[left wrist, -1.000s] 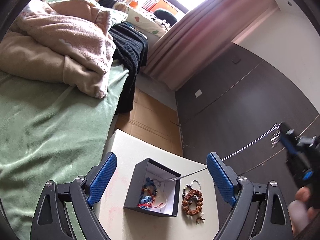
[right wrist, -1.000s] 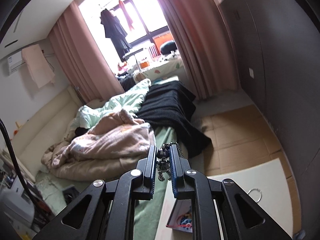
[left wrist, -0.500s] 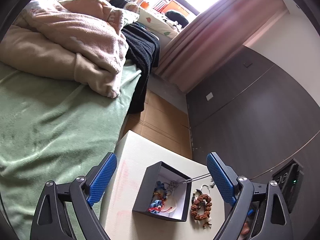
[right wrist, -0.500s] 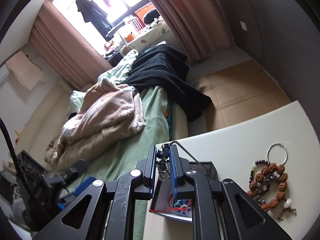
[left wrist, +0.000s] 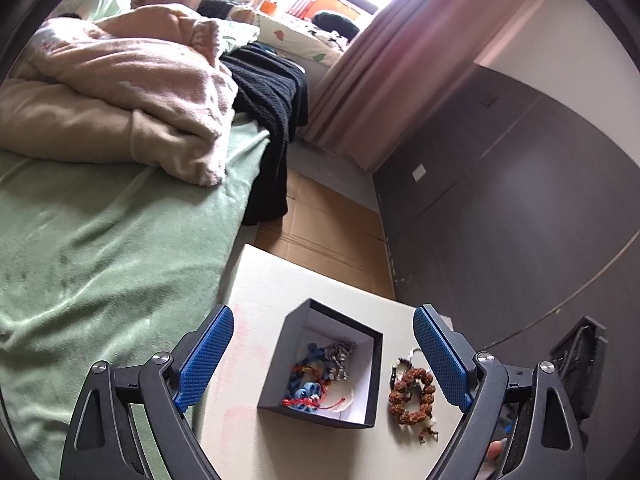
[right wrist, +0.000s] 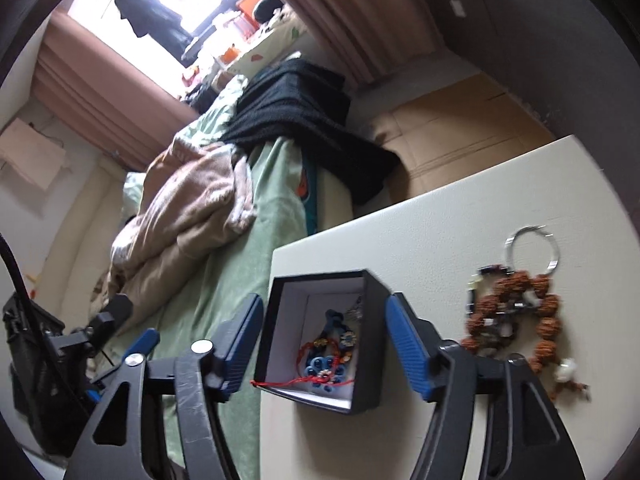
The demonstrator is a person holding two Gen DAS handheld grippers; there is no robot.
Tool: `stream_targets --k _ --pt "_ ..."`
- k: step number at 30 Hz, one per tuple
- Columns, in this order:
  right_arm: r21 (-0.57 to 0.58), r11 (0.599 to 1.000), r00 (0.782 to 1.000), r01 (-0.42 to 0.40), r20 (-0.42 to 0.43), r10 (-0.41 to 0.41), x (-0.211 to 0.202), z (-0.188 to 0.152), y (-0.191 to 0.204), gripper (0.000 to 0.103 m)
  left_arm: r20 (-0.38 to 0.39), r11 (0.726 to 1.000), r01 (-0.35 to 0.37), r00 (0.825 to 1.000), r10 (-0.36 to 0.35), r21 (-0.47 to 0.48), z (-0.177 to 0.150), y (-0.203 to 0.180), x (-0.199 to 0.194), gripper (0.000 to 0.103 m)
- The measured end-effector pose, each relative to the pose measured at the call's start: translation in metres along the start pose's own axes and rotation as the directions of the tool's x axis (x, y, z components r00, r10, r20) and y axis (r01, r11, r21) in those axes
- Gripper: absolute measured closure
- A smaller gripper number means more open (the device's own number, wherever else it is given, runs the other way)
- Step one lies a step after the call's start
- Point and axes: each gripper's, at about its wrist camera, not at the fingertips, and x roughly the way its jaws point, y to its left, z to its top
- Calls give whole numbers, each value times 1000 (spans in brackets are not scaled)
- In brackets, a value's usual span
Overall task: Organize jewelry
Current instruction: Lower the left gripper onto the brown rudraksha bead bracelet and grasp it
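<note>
A black jewelry box (left wrist: pixel 280 368) with a white lining stands open on the cream table (left wrist: pixel 272 280). Inside lie a silver chain (left wrist: pixel 340 356), a blue piece (left wrist: pixel 308 392) and a red cord bracelet (left wrist: pixel 304 402). A brown bead bracelet (left wrist: pixel 412 392) lies on the table right of the box. My left gripper (left wrist: pixel 324 360) is open and empty above the box. In the right wrist view my right gripper (right wrist: pixel 324 344) is open and empty over the box (right wrist: pixel 376 364), with the bead bracelet (right wrist: pixel 516 320) and a metal ring (right wrist: pixel 532 248) to its right.
A bed with a green sheet (left wrist: pixel 100 248), pink blankets (left wrist: pixel 132 92) and a black throw (left wrist: pixel 272 96) lies left of the table. Brown flooring (left wrist: pixel 328 220) and a dark cabinet wall (left wrist: pixel 520 200) are beyond. The table's far edge (right wrist: pixel 400 204) is close to the box.
My right gripper came down over the box, opened and let go of the silver chain, which now lies inside the box. My left gripper stayed open.
</note>
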Motion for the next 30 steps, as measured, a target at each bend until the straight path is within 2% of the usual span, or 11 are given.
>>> stream_targets --k 9,12,17,21,23,30 --pt "102 994 996 39 81 -47 -61 -10 -48 34 -31 994 28 999 -25 106 -24 -45 9 12" --pt "123 989 990 77 105 -90 -76 -17 -60 34 -47 987 33 999 -26 159 -33 -64 16 12" --pt "160 981 988 110 87 -125 -92 -26 -81 34 -102 972 49 994 -26 231 -53 -92 36 12" --pt "206 966 983 155 64 -172 -105 -34 -104 34 -180 955 65 984 -12 290 -71 -114 58 17" --pt "242 955 982 172 35 -185 -107 -36 -118 34 -217 948 84 976 -17 306 -81 -122 66 23" --pt "325 935 989 144 -9 -149 -109 -29 -154 34 -276 906 84 960 37 414 -115 -154 99 33"
